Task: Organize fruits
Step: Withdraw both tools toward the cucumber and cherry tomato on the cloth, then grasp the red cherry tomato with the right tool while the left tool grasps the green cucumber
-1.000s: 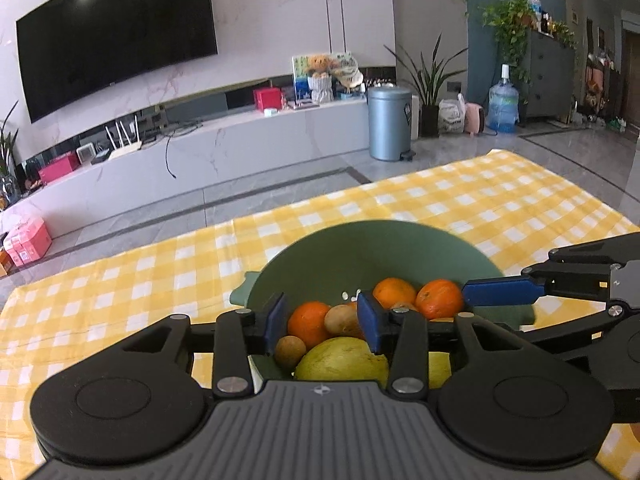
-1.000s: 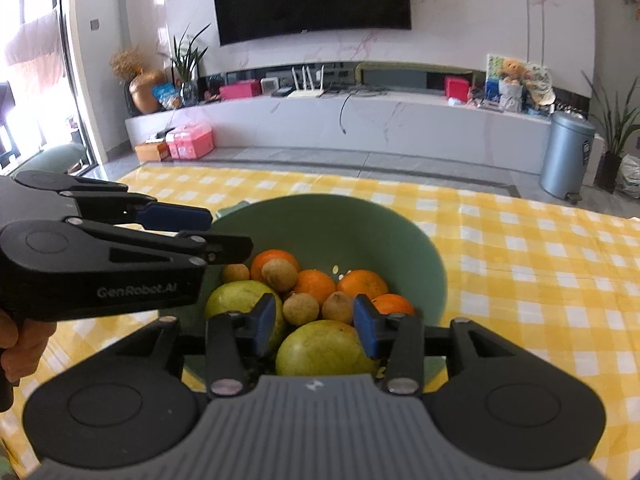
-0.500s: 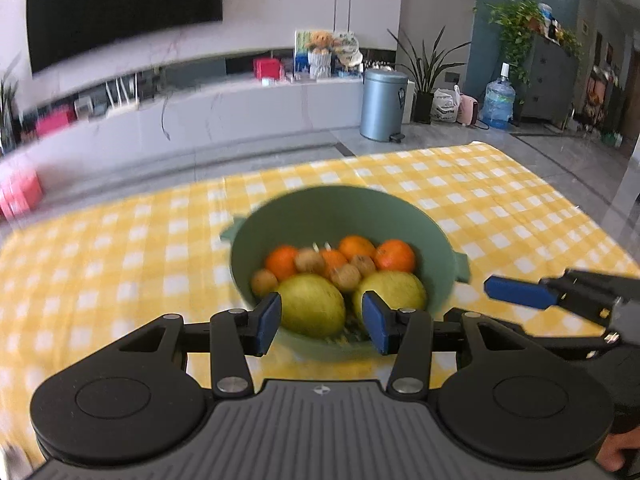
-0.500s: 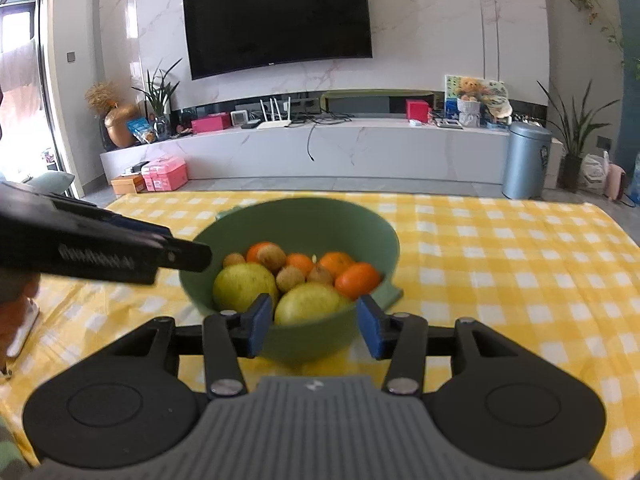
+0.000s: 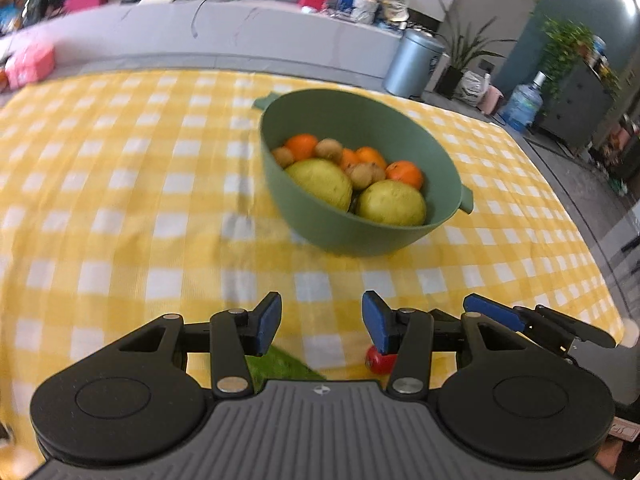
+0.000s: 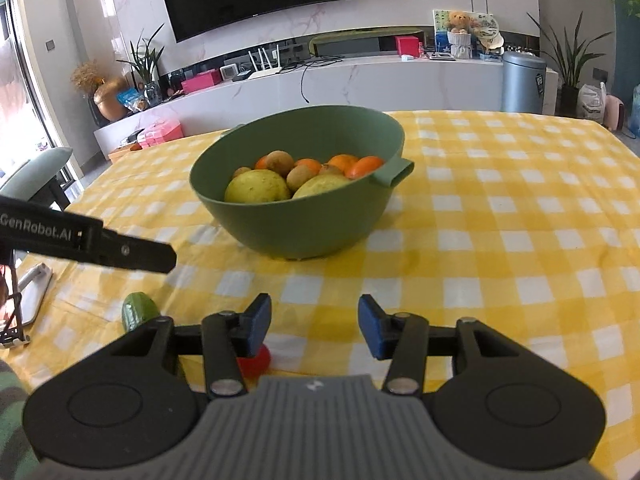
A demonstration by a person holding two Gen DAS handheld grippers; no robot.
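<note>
Right wrist: both claws (image 6: 312, 326) (image 5: 320, 326) wide open, empty; centre right over red fruit (image 6: 256, 360), probably tomato, at 7 o'clock, then bowl (image 6: 296, 220).

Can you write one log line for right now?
left gripper: open, empty | right gripper: open, empty | green bowl: holds fruit | red fruit: on tablecloth
</note>
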